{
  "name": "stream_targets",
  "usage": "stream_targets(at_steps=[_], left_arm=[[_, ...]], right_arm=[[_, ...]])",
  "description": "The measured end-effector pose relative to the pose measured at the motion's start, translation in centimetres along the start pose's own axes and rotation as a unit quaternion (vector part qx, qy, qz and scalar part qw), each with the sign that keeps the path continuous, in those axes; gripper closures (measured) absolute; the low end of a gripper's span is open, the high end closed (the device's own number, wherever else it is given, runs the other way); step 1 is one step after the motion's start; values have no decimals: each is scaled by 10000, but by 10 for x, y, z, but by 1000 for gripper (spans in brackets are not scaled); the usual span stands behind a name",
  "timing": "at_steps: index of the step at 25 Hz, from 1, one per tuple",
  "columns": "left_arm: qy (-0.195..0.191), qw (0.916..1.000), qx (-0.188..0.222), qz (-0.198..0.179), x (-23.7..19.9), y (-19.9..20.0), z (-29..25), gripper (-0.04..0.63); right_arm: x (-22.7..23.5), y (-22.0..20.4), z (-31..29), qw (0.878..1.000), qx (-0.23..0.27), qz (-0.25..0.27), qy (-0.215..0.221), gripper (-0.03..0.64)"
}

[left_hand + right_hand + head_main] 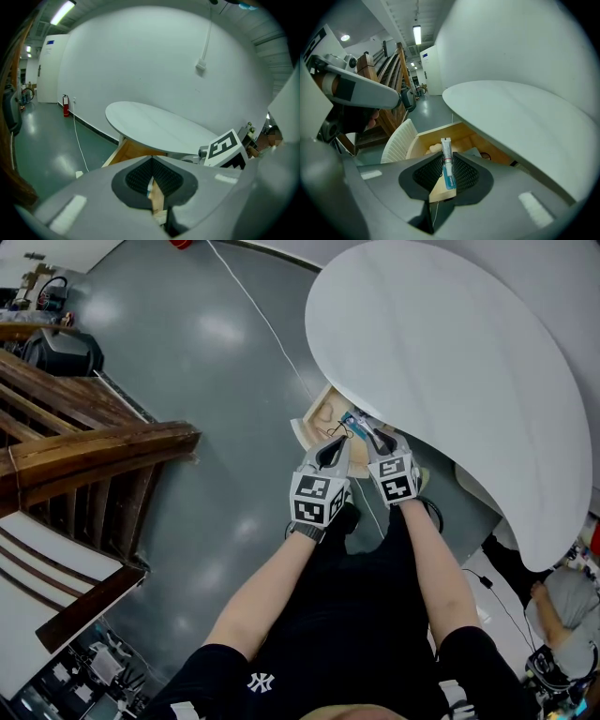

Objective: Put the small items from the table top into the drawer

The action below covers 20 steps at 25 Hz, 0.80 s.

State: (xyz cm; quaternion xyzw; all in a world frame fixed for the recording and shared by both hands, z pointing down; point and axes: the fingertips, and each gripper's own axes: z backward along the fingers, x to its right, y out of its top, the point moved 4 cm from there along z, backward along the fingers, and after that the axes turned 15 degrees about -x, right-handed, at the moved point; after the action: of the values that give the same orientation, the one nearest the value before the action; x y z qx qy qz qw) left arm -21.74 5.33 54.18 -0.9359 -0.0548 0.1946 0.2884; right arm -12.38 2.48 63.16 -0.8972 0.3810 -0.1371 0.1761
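My right gripper [362, 425] is shut on a small white and blue tube [446, 161], held over the open wooden drawer [433, 134] under the round white table [450, 352]. In the head view the tube [353, 418] shows just above the drawer [314, 418]. My left gripper [337, 437] sits close beside the right one with its jaws shut and nothing held. In the left gripper view the pads [140, 176] meet, and only a sliver of wood shows through the slit. A pale lump [429, 149] lies inside the drawer.
The drawer's white ribbed front [397, 140] stands open toward me. A wooden stair railing [89, 456] fills the left. A white cable [262, 320] runs across the grey floor. A red fire extinguisher [66, 106] stands by the wall. A person [564, 607] sits at lower right.
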Motion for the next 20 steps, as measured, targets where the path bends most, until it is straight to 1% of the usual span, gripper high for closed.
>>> stream_targets(at_steps=[3,5,7,10,16,20], left_arm=[[24,10000,14,-32,-2,-2,-2,592],[33,10000,35,-53,-2,0,-2,592],[35,10000,54,-68,-2,1,1,592],[17,9999,114,-93,-1,6,9,592],[-101,9994,269,-179,15,25,27,592],[-226,9988,375,-221,30,40,46,592]], right_arm=[[1,-1,-8,10000,5,-30,21,509],[1,-2,-10,10000,-11,-32,54,508],[-3,-3,-6,10000,-22,6,91,515],[-11,1,10,9999,73,51,125,543],[-13,25,71,9975,690,-122,96,594],[-12,43,117,9936,1087,-284,85,594]])
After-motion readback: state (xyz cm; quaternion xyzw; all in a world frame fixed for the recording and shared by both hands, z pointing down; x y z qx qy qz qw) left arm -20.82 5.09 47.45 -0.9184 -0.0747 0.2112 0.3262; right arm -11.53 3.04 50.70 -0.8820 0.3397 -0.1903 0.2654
